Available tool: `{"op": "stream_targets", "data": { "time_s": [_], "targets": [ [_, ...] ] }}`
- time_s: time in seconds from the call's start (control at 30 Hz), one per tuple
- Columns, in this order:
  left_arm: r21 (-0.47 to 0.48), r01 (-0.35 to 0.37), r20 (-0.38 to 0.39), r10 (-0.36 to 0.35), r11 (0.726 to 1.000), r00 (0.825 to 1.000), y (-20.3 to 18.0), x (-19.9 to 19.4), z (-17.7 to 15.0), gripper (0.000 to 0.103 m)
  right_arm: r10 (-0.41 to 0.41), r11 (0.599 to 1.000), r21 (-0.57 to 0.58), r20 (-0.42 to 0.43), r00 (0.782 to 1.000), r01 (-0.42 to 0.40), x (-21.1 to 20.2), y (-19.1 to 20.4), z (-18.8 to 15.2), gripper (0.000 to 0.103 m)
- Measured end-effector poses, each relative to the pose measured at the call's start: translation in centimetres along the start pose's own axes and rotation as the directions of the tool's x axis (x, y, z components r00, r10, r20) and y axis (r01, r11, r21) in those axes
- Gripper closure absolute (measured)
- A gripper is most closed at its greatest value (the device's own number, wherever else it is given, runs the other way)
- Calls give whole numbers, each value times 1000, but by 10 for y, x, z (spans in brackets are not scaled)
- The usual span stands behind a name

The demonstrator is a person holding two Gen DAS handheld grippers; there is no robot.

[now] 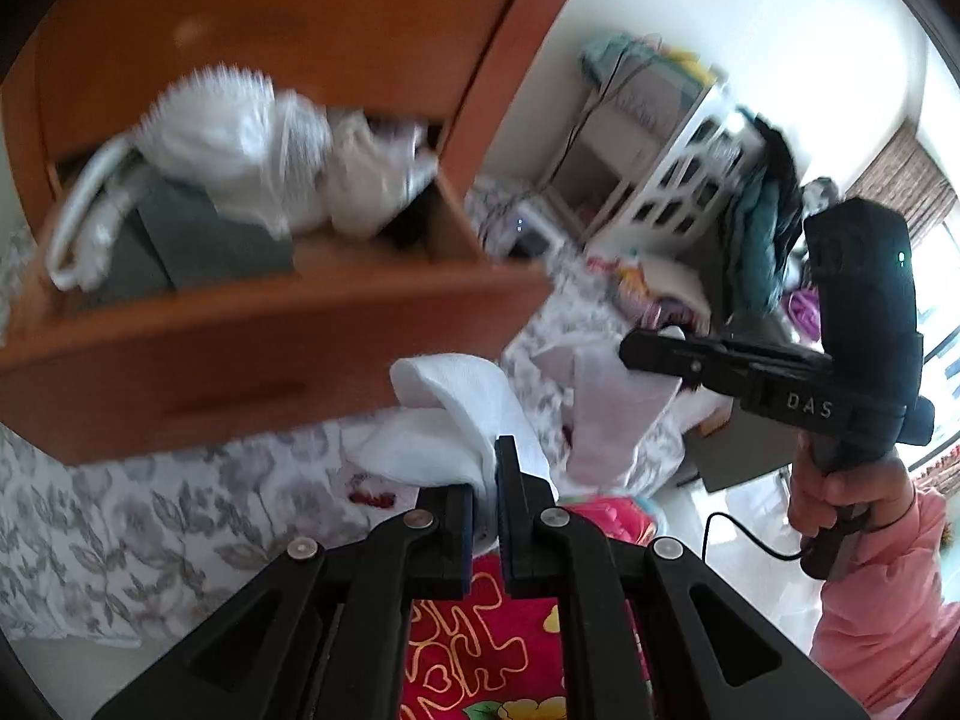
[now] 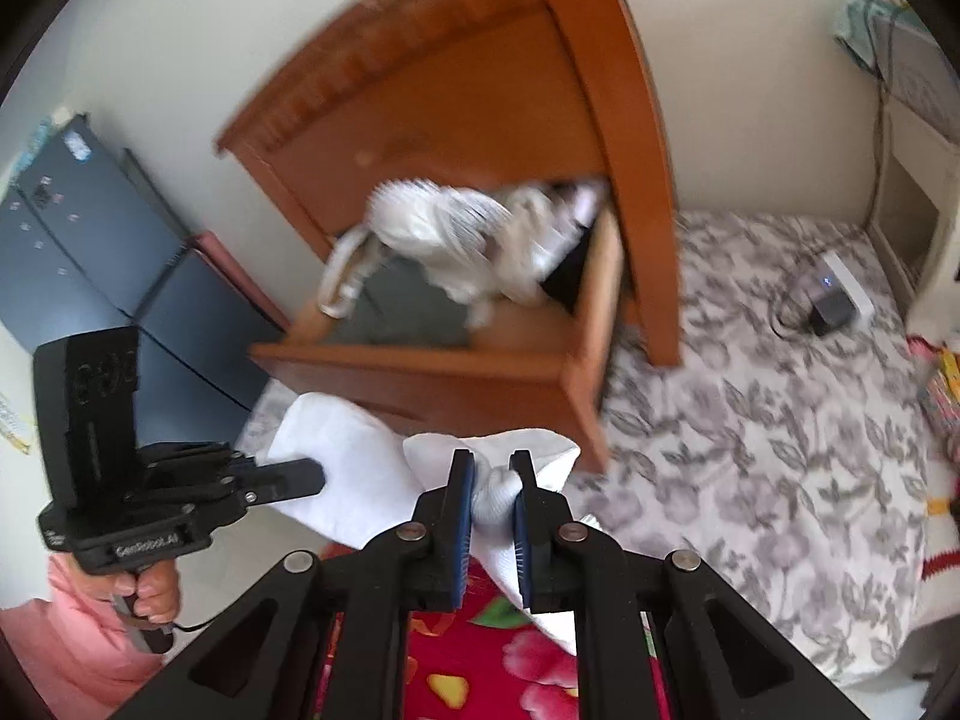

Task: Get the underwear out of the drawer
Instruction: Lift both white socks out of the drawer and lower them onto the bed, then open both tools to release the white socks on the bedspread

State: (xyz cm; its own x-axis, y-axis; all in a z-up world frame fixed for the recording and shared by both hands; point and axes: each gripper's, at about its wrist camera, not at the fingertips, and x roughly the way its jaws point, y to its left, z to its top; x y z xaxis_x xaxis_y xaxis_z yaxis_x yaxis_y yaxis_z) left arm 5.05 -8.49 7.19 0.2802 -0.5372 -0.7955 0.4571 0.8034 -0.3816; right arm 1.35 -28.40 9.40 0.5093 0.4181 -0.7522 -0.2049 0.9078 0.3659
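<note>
We find the open orange-brown wooden drawer pulled out from its wooden cabinet, and we take it as our landmark. Inside the drawer lie a crumpled heap of white and cream garments, a looped white strap at its left end and a flat grey folded item on the drawer floor.

The white cotton underwear is out of the drawer, below and in front of the drawer's front panel, stretched between the two tools. In the left wrist view the same underwear hangs just under the drawer front.

The left tool is narrowed onto one bunched edge of the cloth, its pads pressing the fabric. In the right wrist view the left tool shows from the side, its tip against the cloth, held by a hand in a pink sleeve.

The right tool is closed on a gathered knot of the white fabric between its blue pads. From the left wrist view the right tool also grips the cloth, right of the drawer front.

Right of the drawer lies a bed with a grey floral sheet. Below the drawer front, nearest the cameras, is a red flowered blanket. Both views are blurred around the drawer.
</note>
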Motion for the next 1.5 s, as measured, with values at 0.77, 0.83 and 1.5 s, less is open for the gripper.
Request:
{"op": "stream_targets", "data": {
  "time_s": [0.77,0.83,1.5],
  "targets": [
    [-171,-190,-158,163,967,974,77,96,-15,95,-174,984,3,-188,967,177,139,-28,-38,84],
    [-180,-191,-166,162,965,973,80,98,-16,92,-191,981,-2,-185,964,194,141,-29,-37,74],
    [-223,-272,-88,259,936,962,94,45,-22,9,-249,967,-80,-143,958,240,115,-11,-35,3]
  ]
}}
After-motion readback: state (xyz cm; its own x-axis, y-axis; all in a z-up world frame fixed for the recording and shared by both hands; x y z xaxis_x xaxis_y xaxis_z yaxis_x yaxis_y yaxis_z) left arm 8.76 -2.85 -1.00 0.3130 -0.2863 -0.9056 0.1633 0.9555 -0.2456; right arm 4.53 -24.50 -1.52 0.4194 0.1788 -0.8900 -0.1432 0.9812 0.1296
